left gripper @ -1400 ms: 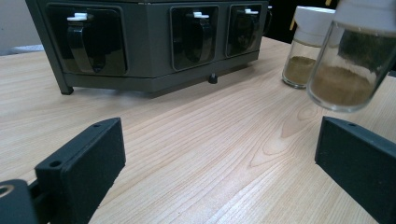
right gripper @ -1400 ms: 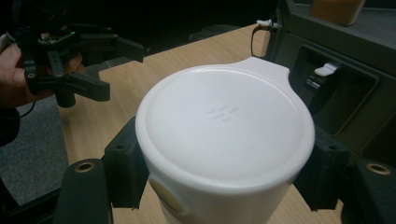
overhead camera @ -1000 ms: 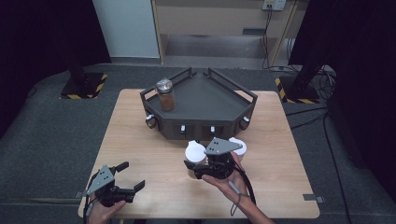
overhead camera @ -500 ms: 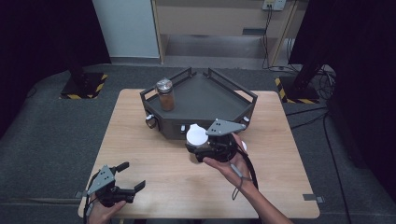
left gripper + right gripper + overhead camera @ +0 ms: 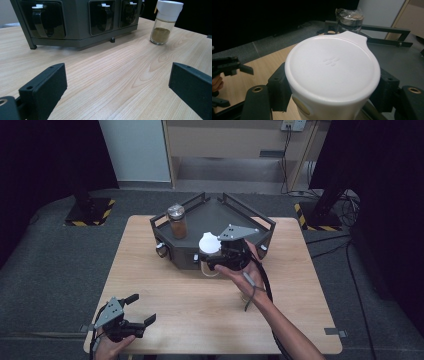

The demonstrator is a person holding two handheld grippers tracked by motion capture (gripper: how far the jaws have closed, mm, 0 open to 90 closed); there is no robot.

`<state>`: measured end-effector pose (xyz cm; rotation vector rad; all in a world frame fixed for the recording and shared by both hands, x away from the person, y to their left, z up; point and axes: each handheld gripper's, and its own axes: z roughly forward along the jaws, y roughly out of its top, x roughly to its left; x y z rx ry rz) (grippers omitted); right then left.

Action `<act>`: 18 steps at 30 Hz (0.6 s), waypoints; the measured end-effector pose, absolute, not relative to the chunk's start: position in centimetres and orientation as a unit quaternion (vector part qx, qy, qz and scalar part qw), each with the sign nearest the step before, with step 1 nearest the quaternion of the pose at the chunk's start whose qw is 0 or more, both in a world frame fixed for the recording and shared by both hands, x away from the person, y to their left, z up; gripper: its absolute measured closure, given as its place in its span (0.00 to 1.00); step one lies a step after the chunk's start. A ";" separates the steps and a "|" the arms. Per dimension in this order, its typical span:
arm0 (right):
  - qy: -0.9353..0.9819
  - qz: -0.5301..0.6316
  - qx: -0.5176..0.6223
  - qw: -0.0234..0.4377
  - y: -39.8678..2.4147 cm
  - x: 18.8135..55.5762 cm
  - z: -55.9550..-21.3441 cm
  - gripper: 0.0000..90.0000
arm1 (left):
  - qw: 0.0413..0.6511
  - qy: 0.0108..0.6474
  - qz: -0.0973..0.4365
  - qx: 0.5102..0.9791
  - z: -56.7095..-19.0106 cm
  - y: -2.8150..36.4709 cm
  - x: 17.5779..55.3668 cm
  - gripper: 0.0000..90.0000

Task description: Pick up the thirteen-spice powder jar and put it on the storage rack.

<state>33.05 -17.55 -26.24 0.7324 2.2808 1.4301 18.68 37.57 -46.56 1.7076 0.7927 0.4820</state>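
My right gripper [image 5: 214, 262] is shut on a glass jar [image 5: 209, 251] with a white lid, held off the table at the front edge of the dark tray [image 5: 235, 215]. In the right gripper view, black pads [image 5: 278, 87] press both sides of the jar [image 5: 332, 72], just under its lid. In the left gripper view the same jar [image 5: 163, 22] has olive-brown powder in its bottom. A second jar [image 5: 176, 221], brown inside with a shiny top, stands in the tray's left corner. My left gripper [image 5: 141, 308] rests open at the table's front left, with nothing between its fingers [image 5: 45, 85].
The tray's front wall has several recessed slots with black clips [image 5: 41, 21]. A raised rail [image 5: 384, 28] runs round the tray. The wooden table [image 5: 200, 315] lies bare between the two grippers. Dark floor and stands surround the table.
My right gripper has carried the white-lidded jar up and away from the person, from the table's middle to the tray's front edge. The left gripper has stayed put.
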 end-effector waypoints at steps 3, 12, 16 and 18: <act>0.803 0.504 0.263 0.178 -17.5 33.8 -25.8 0.34 | 0.564 0.336 0.204 0.726 -46.6 37.5 18.7 0.00; 0.801 0.498 0.279 0.184 -16.8 36.4 -24.7 0.34 | 0.564 0.337 0.203 0.726 -46.6 37.6 18.7 0.01; 0.799 0.495 0.287 0.185 -16.4 37.6 -24.3 0.34 | 0.565 0.337 0.203 0.726 -46.6 37.6 18.7 0.00; 0.797 0.495 0.292 0.186 -16.3 38.1 -24.2 0.34 | 0.565 0.337 0.203 0.726 -46.6 37.6 18.7 0.00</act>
